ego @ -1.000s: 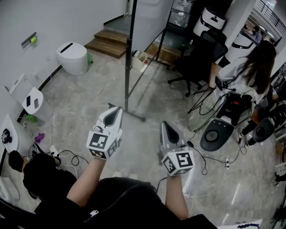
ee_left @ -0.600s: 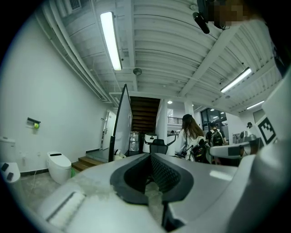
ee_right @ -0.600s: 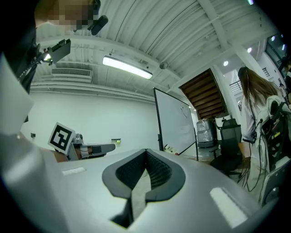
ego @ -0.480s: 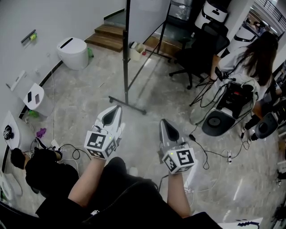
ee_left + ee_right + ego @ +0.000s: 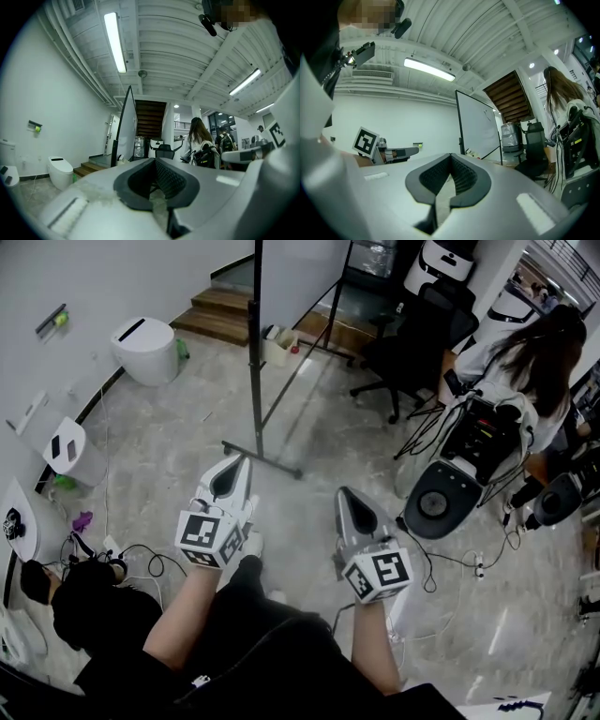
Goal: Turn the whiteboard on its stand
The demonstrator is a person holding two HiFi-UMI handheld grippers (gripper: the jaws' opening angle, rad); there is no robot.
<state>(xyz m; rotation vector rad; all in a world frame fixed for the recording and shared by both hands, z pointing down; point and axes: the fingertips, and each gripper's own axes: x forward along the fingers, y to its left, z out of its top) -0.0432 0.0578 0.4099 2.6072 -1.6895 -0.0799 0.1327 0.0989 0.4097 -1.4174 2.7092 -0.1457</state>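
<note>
"Any writing to read?"

"Only the black-and-white square markers [image 5: 206, 538] on the cubes. Marks on the tall white whiteboard [image 5: 480, 122] are too small to read."

"And the tongs?"

"The grey left gripper [image 5: 154, 161] is pressed together on nothing, and so is the grey right gripper [image 5: 450, 157]. Both hang near; the whiteboard stands on its black stand far ahead, well apart from them."

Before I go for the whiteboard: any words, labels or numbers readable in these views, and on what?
No legible text anywhere.
Whiteboard: a faint scribble near its top edge, too small to read.
Left gripper and right gripper: marker cubes show black-and-white square patterns only, no words.
White sheet at the head view's bottom edge: dark marks, too blurred to read.
</note>
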